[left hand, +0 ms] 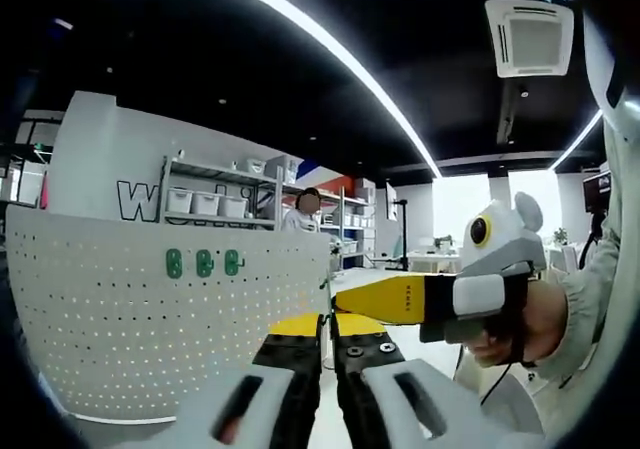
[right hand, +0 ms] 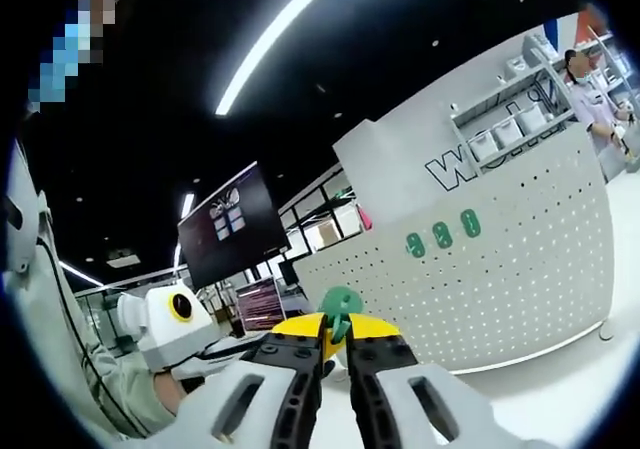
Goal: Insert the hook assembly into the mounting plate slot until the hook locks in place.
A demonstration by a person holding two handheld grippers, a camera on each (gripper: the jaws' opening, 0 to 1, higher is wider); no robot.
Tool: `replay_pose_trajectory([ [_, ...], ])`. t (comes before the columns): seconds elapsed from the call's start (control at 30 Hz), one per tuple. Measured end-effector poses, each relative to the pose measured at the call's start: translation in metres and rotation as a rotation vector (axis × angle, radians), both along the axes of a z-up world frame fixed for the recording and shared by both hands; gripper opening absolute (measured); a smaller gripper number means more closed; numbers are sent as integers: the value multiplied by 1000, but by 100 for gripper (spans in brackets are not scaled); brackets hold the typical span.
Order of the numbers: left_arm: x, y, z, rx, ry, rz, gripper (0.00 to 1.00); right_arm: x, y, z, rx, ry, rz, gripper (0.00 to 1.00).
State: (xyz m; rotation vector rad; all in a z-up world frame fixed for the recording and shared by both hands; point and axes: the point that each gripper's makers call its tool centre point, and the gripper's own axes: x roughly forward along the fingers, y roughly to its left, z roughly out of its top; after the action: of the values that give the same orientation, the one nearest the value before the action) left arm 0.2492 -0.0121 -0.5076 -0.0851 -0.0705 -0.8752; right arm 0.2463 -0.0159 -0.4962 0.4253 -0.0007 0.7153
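The left hand-held gripper [left hand: 327, 321] points forward with its yellow-tipped jaws nearly together, nothing between them. The right hand-held gripper [right hand: 335, 331], jaws pinched close, reaches across, gripped by the person's hand [left hand: 528, 327] in a pale sleeve.

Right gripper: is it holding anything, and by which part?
Yes. The right gripper pinches a green hook by its lower stem; the round top sticks out above the jaws.

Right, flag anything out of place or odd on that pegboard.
Nothing stands out. Three green hooks sit in an even row on the white pegboard, none askew. A fourth green hook is pinched in the right gripper, not yet mounted.
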Motion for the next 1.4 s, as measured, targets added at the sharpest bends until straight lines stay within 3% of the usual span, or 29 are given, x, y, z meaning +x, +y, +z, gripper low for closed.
replay_pose_trajectory([
  [0.33, -1, -1, -5, 7, 13, 1, 3, -4, 3, -1, -84, -30, -8, 1],
  [0.6, 2, -1, -8, 26, 13, 3, 5, -2, 1, -4, -92, -30, -22, 1],
  [0.8, 3, -4, -17, 58, 34, -9, 19, 0, 0, -9, -98, -20, -26, 1],
  [1.4, 4, 1, -27, 83, 57, 10, 32, 0, 1, -15, -97, 4, -8, 1],
])
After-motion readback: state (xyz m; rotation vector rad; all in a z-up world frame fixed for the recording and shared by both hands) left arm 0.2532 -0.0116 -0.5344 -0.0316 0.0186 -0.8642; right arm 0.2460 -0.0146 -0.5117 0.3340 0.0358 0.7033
